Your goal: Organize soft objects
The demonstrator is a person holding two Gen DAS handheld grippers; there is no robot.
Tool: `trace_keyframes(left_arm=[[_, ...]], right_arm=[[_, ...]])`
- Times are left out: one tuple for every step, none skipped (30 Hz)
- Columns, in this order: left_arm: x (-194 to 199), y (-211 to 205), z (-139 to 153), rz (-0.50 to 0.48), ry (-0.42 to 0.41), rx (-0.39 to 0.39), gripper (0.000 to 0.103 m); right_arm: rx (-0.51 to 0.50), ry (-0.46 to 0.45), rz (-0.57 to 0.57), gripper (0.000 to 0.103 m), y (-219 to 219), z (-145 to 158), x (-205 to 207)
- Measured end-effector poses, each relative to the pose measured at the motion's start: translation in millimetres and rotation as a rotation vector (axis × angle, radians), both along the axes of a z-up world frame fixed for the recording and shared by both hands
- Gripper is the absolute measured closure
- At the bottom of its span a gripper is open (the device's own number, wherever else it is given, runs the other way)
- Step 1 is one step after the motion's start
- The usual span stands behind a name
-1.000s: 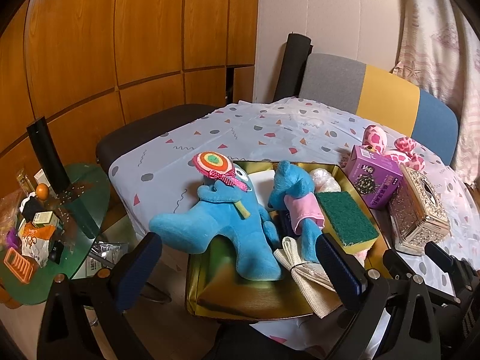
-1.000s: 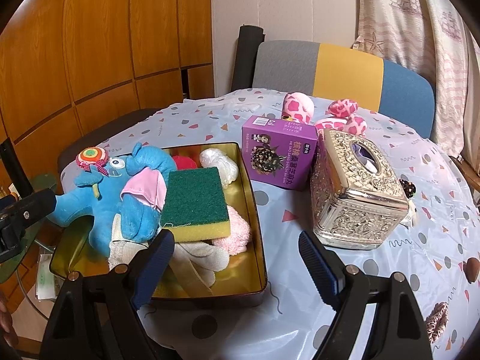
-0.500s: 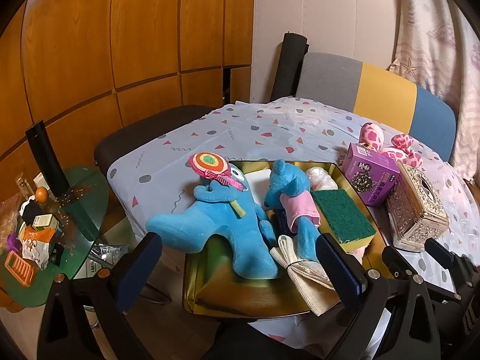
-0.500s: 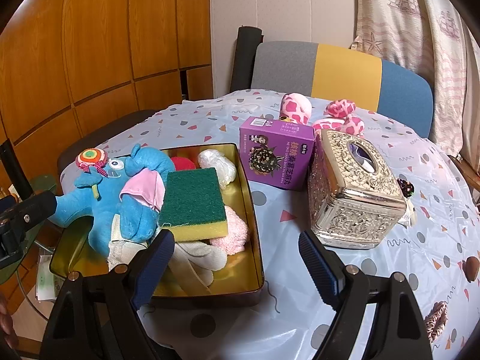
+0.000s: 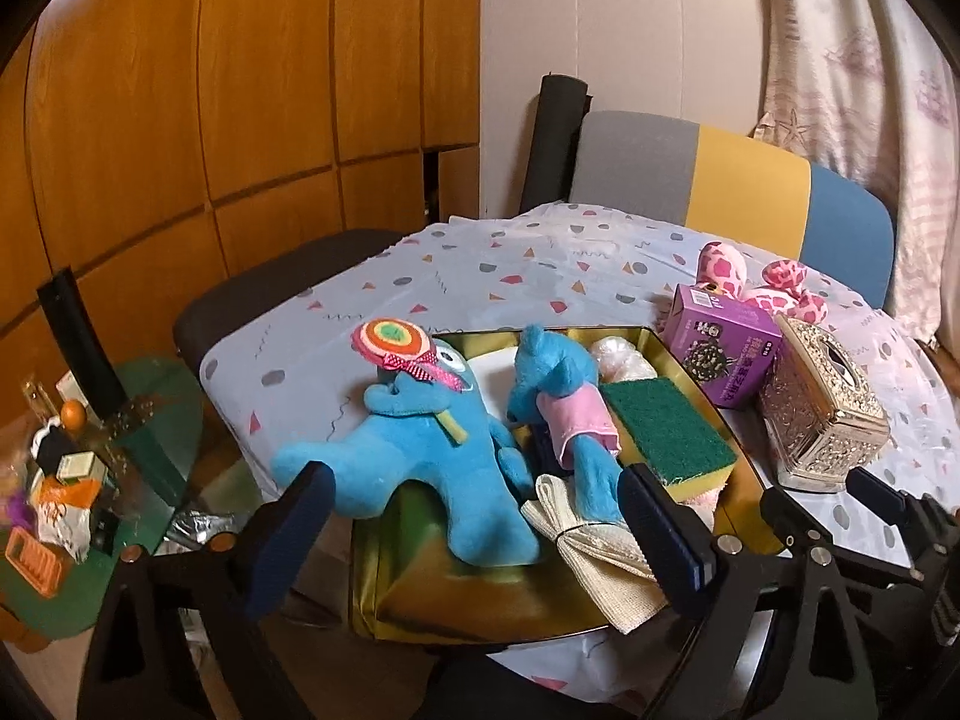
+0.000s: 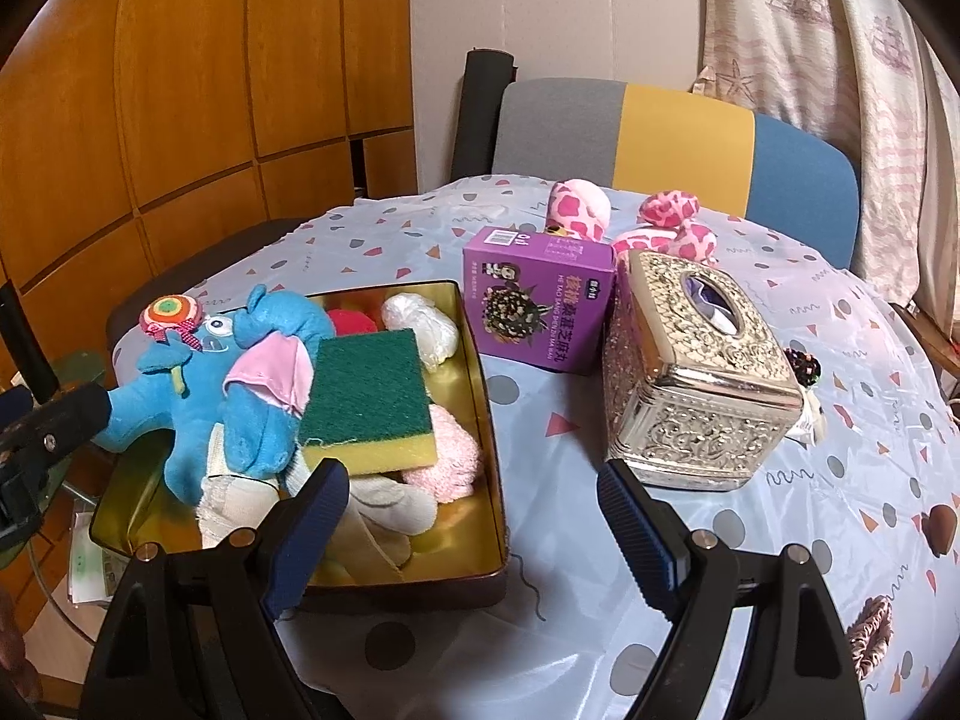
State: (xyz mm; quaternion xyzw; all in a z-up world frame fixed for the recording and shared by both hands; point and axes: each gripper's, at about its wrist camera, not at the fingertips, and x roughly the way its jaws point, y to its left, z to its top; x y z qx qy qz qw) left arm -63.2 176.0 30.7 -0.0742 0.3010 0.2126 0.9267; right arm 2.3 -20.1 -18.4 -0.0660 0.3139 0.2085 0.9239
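We find a gold tin [image 6: 489, 456] at the near left of a table [image 6: 780, 396] under a patterned cloth, and most of the soft items are inside it. A blue plush [image 5: 420, 450] holding a lollipop [image 5: 393, 345] lies across the tin's left side, one leg hanging over the rim. Beside it lies a second blue plush with a pink band [image 5: 573, 414]. A green-and-yellow sponge [image 6: 369, 402] rests on top of the pile, tilted, with a pink fluffy piece [image 6: 456, 456] under its right edge and a cream cloth bundle [image 6: 384, 510] at the near end. At the far end of the tin we see a white bundle [image 6: 423, 327] and a red item [image 6: 348, 321], mostly hidden. Outside the tin, a purple box [image 6: 540, 315] stands just right of it, touching or nearly touching a silver tissue box [image 6: 690, 372]. A pink spotted plush [image 6: 630, 219] lies behind both boxes, still on the cloth. A scrunchie [image 6: 873, 633] sits at the near right edge. The left gripper [image 5: 474, 531] hangs over the near end of the tin, its jaws wide but closing, with the plush legs between them and no pad pressing. The right gripper [image 6: 474, 525] hangs over the tin's near right corner, jaws wide and holding nothing.
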Motion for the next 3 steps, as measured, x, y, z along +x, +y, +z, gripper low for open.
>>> trace_keyframes(left_arm=[[1.0, 0.1, 0.2, -0.005, 0.003, -0.004, 0.008], [1.7, 0.0, 0.5, -0.009, 0.006, -0.006, 0.008], [2.6, -0.5, 0.9, -0.02, 0.008, -0.013, 0.007]], right_arm=[[-0.001, 0.001, -0.004, 0.017, -0.7, -0.7, 0.3], [-0.002, 0.004, -0.009, 0.017, -2.1, -1.5, 1.3], [0.002, 0.007, -0.016, 0.017, -4.3, -1.8, 2.1]])
